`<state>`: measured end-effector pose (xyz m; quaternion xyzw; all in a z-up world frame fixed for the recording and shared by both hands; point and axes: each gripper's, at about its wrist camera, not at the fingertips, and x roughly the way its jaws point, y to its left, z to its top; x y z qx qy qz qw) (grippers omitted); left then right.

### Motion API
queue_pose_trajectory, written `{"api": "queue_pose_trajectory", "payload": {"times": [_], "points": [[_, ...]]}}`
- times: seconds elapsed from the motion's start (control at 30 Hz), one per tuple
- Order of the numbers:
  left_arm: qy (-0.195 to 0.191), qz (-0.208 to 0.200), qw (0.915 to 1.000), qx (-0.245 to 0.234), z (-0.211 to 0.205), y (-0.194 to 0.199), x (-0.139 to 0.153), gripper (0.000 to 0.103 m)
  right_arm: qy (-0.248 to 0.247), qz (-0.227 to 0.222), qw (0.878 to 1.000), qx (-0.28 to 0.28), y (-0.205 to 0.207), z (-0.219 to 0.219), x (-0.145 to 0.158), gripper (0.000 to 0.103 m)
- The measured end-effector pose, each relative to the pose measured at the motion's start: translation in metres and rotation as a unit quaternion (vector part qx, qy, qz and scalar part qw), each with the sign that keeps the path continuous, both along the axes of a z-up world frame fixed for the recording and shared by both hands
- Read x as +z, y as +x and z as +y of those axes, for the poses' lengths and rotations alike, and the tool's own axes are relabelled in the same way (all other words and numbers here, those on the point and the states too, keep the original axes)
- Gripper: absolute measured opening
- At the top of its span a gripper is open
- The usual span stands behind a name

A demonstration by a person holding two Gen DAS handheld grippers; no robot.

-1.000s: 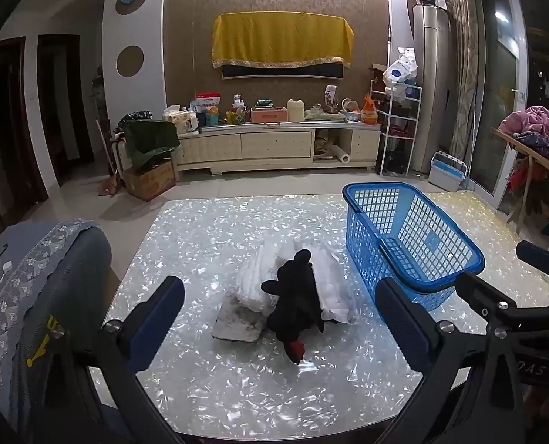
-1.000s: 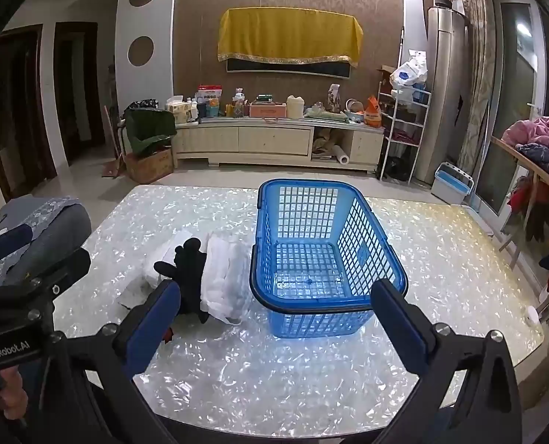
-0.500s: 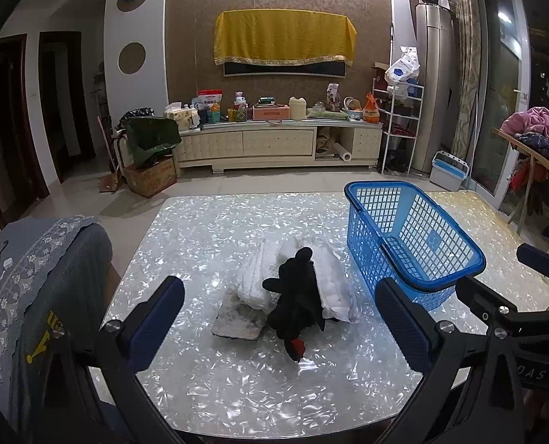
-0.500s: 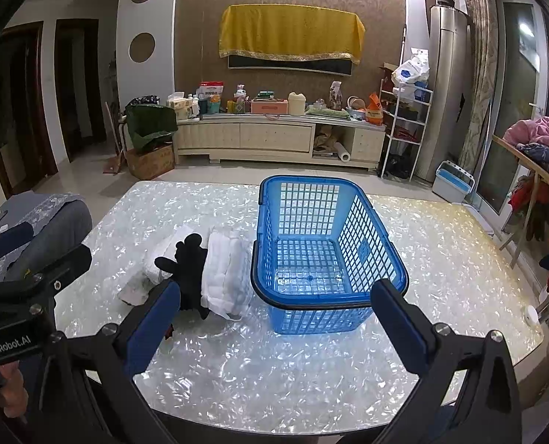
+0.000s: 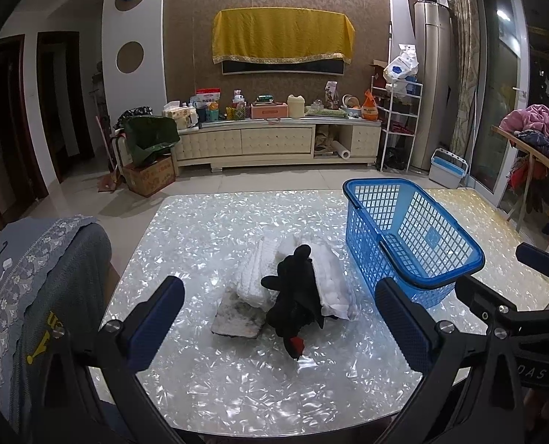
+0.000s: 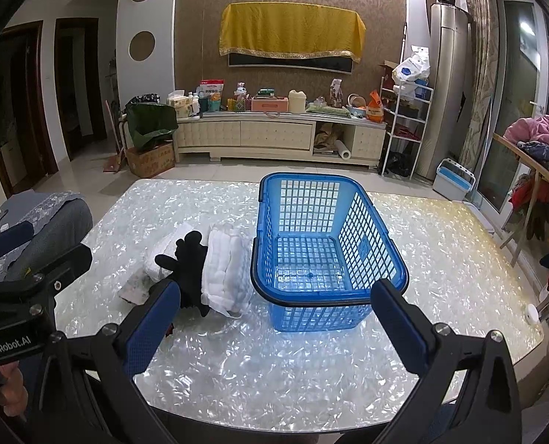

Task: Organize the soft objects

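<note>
Right tongs (image 6: 276, 327) spread wide, holding nothing, above the near edge of the pearly desk (image 6: 441, 259). Blue basket (image 6: 328, 255) straight ahead, empty. Just left of it, white folded cloths (image 6: 226, 270) under a black glove (image 6: 189, 270).

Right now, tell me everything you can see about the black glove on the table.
The black glove looks like soft knit fabric, limp, its fingers pointing away from the cameras. It lies draped over two folded white cloths, cuff end toward the near table edge, with a small red bit at that end. A grey rag lies just left of it. Neither gripper touches it, and the blue basket stands apart from it.
</note>
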<state>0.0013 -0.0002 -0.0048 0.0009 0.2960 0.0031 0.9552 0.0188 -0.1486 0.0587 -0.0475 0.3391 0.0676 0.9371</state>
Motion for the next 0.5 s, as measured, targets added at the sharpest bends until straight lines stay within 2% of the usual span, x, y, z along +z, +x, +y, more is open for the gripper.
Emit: {"api": "queue_pose_trajectory", "payload": {"times": [0.5], "points": [[0.003, 0.001, 1.0, -0.004, -0.0012, -0.0006, 0.0006, 0.102, -0.002, 0.001, 1.0, 0.0, -0.0009, -0.0016, 0.0009, 0.103]]}}
